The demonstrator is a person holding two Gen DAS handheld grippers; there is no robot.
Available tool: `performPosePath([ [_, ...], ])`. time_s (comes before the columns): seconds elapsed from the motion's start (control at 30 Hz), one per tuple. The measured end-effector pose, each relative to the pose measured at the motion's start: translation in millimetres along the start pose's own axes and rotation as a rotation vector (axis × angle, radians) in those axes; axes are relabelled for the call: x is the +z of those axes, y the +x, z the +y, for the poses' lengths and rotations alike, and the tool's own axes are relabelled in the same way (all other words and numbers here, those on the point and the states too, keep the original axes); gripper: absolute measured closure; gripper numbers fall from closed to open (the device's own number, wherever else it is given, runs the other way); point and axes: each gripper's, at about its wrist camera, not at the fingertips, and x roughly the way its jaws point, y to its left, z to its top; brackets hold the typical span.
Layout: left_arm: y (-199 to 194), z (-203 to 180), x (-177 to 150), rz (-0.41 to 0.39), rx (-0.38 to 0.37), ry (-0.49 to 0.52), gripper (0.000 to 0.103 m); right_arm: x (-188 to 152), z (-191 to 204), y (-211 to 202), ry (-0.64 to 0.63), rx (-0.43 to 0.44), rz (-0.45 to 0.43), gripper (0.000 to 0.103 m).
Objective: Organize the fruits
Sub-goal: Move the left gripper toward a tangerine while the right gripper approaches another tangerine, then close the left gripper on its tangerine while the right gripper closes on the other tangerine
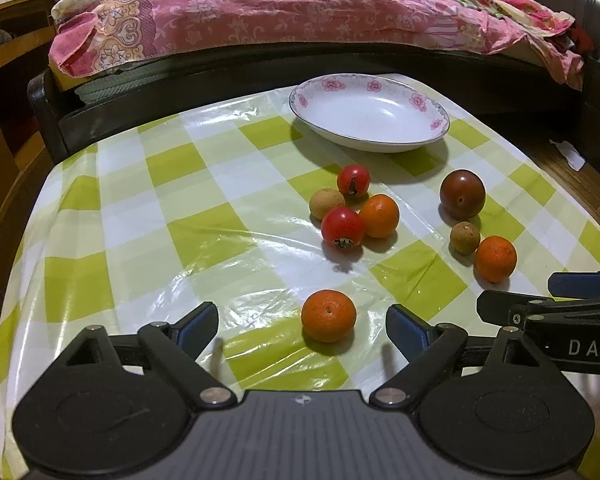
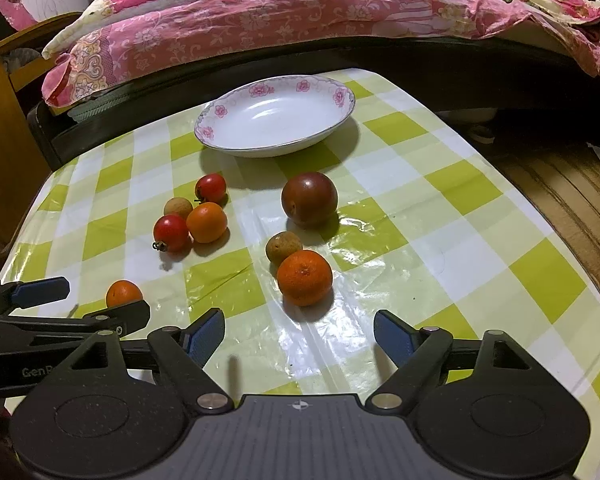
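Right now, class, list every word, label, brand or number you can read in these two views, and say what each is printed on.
"DAS": white letters on the body of the right tongs, cut off by the edge of the left wrist view.
"GenR": white letters on the body of the left tongs, hidden past that by the right tongs in the right wrist view.
Nothing else is readable: the plate carries only pink flowers.
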Motion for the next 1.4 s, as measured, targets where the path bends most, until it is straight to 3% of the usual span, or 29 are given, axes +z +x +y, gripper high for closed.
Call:
performPosePath([
  [0.23,2,-2,0,-0.002,0.001,0.008,0.009,0,0,3,0.003,0.009,0.007,0.026],
  [0.73,13,-3,4,0.022,-0.025,0.004,0.035,5,1,10,-0.038,0.019,-0.011,0.032],
  [1.13,16,-12,5,0.008,-0.009,0.063,0.047,12,6,26,-0.094,0.022,-0.006,0.038],
  [1.4,14,-17,5,0.008,-0.025,0.089,0.061,14,6,29,-0.134,-0.016,-0.018,0.060],
])
